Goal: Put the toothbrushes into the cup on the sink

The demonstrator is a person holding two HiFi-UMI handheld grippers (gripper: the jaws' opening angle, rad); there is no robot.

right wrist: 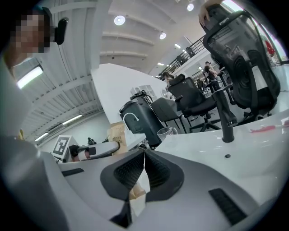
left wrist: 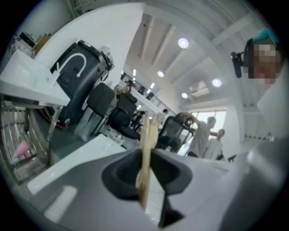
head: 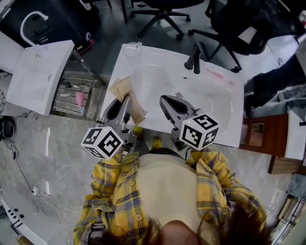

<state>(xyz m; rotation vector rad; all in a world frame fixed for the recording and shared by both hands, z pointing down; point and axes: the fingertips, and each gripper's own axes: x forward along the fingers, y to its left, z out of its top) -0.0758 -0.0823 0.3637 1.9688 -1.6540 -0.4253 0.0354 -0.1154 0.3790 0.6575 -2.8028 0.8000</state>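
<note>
Holding anything, the left tongs [left wrist: 145, 157]?
Yes, nipped narrowly on a flat brown packet [left wrist: 149, 131], low over the sink's [head: 224, 119] near left rim.
And the right tongs [right wrist: 143, 155]?
Pressed together, empty, level beside them, aimed at the faucet [head: 195, 57]. The cup [head: 135, 48] stands at the far left corner, and a pink toothbrush [head: 215, 73] lies right of the faucet.

Two black office chairs [head: 162, 12] stand on the grey floor [head: 57, 158] along its far edge. At the floor's left edge sits a white slab [head: 36, 76]. Just beside it is a wire rack [head: 71, 93] holding a pink object [head: 79, 99]. A black bin [left wrist: 86, 81] stands behind them. A brown wooden cabinet [head: 260, 134] stands at the right edge. Ceiling lights [left wrist: 183, 43] glow overhead.
</note>
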